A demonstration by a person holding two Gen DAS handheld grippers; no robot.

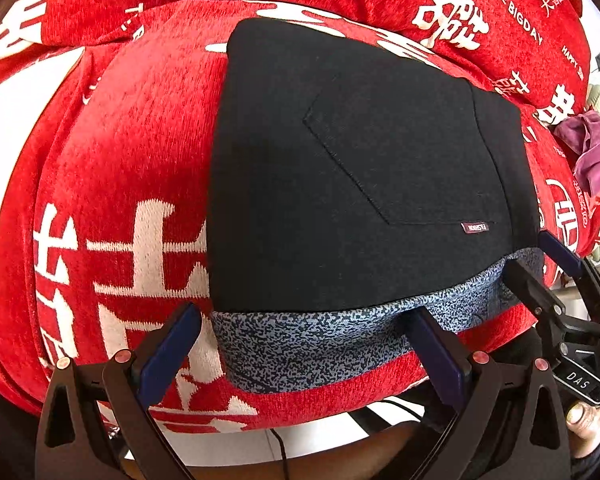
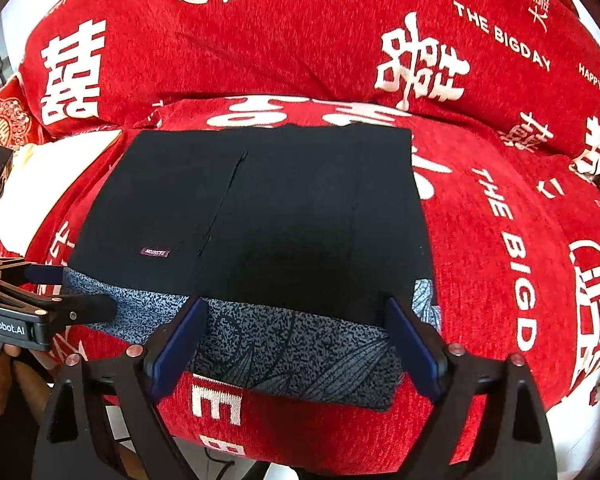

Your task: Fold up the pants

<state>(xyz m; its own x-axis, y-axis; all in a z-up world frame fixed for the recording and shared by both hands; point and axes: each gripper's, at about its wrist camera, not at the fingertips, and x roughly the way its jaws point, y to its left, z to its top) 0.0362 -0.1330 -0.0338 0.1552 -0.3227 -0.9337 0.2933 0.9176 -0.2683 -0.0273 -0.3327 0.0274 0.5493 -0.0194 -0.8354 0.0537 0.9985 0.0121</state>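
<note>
**Folded pants on the red sofa cover, both claws wide apart at the near edge**

The black pants (image 1: 360, 168) lie as a flat folded packet on the red sofa cover (image 1: 112, 184), speckled blue-grey waistband (image 2: 292, 344) nearest the cameras; the left claw (image 1: 300, 344) and right claw (image 2: 296, 340) each stand with jaws spread, holding nothing, straddling that band. The cloth looks soft, limp and light, likely to sag unless pinched at the thicker waistband corners. A small pocket tag (image 1: 475, 227) is too small to read; the cover reads "THE BIGDAY"; the claw bodies carry "DAS" and "GenRobot.AI".
</note>
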